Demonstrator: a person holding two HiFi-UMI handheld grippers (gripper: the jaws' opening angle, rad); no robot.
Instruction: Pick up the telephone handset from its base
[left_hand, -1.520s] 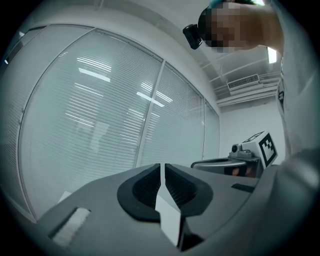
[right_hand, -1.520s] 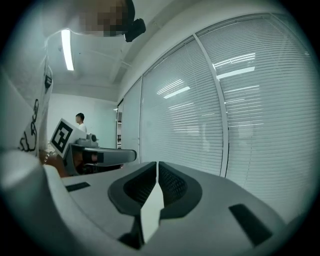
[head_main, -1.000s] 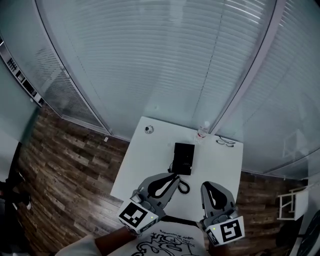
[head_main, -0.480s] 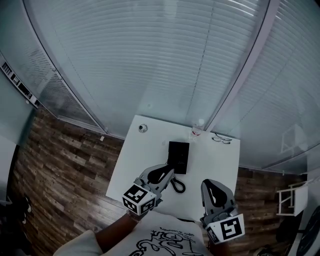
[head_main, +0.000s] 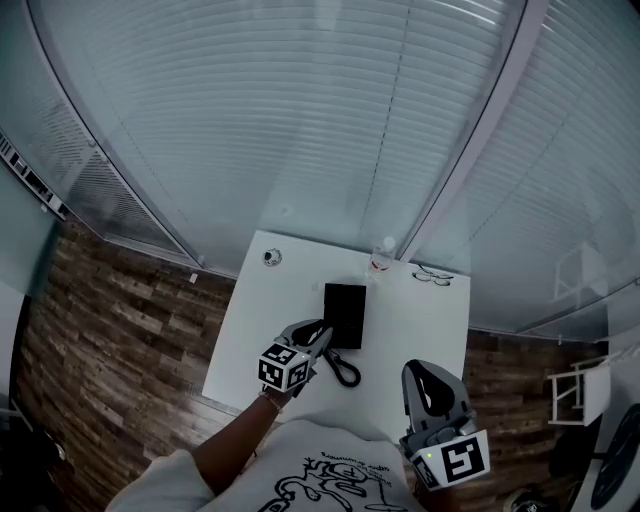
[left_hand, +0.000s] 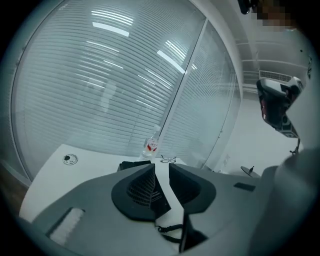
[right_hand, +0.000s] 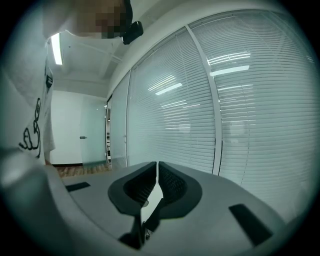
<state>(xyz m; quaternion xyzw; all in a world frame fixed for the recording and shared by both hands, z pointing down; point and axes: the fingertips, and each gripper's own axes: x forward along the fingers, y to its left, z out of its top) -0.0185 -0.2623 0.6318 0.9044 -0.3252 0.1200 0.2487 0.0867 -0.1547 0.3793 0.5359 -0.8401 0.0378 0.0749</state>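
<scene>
A black telephone (head_main: 344, 313) lies on the white table (head_main: 420, 330), its handset resting on the base and its coiled cord (head_main: 345, 372) trailing toward me. My left gripper (head_main: 320, 330) hovers over the phone's near left corner, jaws a little apart with nothing between them. In the left gripper view, part of the dark telephone (left_hand: 131, 164) shows just beyond the left gripper (left_hand: 161, 166), with the cord (left_hand: 170, 230) under the jaws. My right gripper (head_main: 420, 370) is held back near my body, off the table's near right edge. The right gripper (right_hand: 158, 163) is shut and empty, facing the blinds.
At the table's far edge stand a small water bottle (head_main: 380, 262) and a pair of glasses (head_main: 432, 274). A small round object (head_main: 271, 257) lies at the far left corner. Glass walls with blinds (head_main: 320, 120) rise behind the table; wood floor (head_main: 110, 320) lies to the left.
My left gripper has moved forward over the table, up to the telephone's near left corner. The right gripper has stayed where it was. The view has shifted slightly.
</scene>
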